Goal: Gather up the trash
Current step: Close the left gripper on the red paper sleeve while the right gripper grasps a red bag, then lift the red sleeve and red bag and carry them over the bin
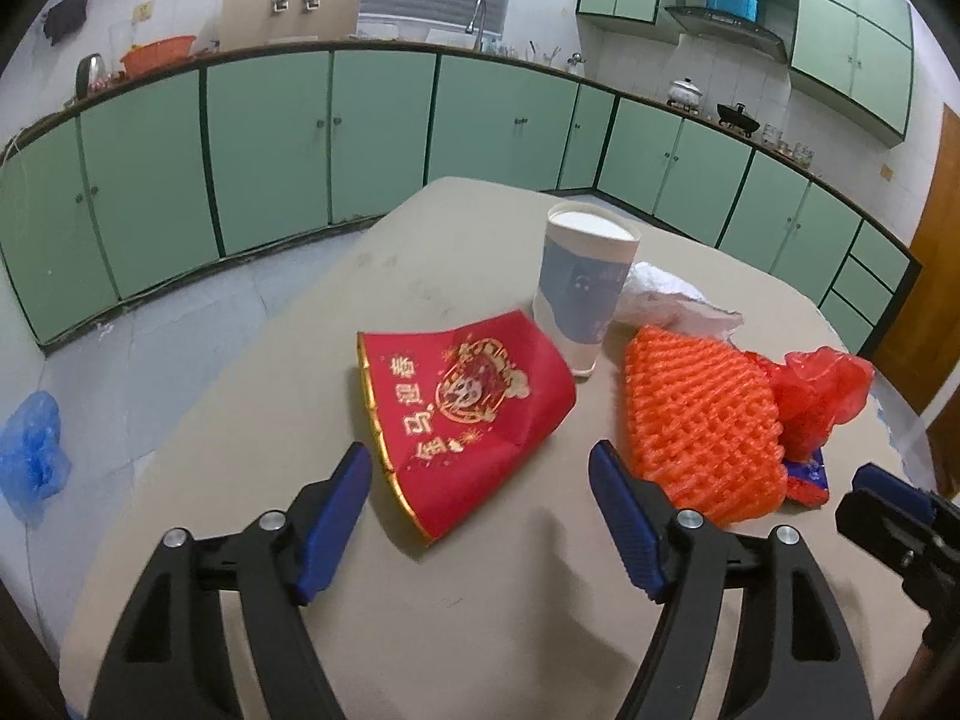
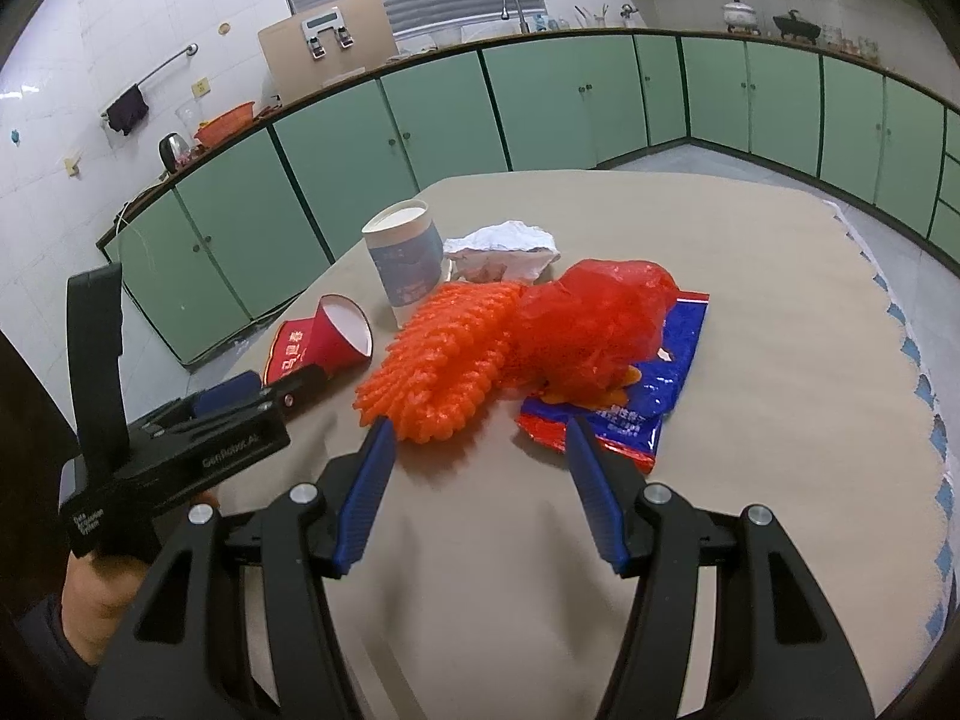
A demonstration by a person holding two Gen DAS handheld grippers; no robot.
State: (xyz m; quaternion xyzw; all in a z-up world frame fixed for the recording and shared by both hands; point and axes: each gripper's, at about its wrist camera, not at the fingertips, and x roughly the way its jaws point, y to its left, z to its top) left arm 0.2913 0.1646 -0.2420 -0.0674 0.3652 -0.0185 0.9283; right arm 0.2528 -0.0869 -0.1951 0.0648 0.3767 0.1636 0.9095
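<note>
Trash lies on a beige table (image 1: 336, 336). A flattened red paper cup (image 1: 468, 408) with gold print lies just ahead of my open, empty left gripper (image 1: 480, 468). Behind it stands a white and blue paper tub (image 1: 585, 282), with crumpled white paper (image 1: 666, 300) beside it. An orange foam net (image 1: 702, 414) and a red plastic bag (image 1: 822, 384) lie to the right. In the right wrist view my open, empty right gripper (image 2: 480, 444) sits just short of the orange foam net (image 2: 444, 360), the red plastic bag (image 2: 594, 318) and a blue and red snack wrapper (image 2: 636, 408).
Green kitchen cabinets (image 1: 270, 138) run along the far walls, with a sink tap and pots on the counter. A blue plastic bag (image 1: 33, 450) lies on the floor at the left. A brown door (image 1: 936, 276) is at the right. The table (image 2: 750, 300) has bare cloth at the right.
</note>
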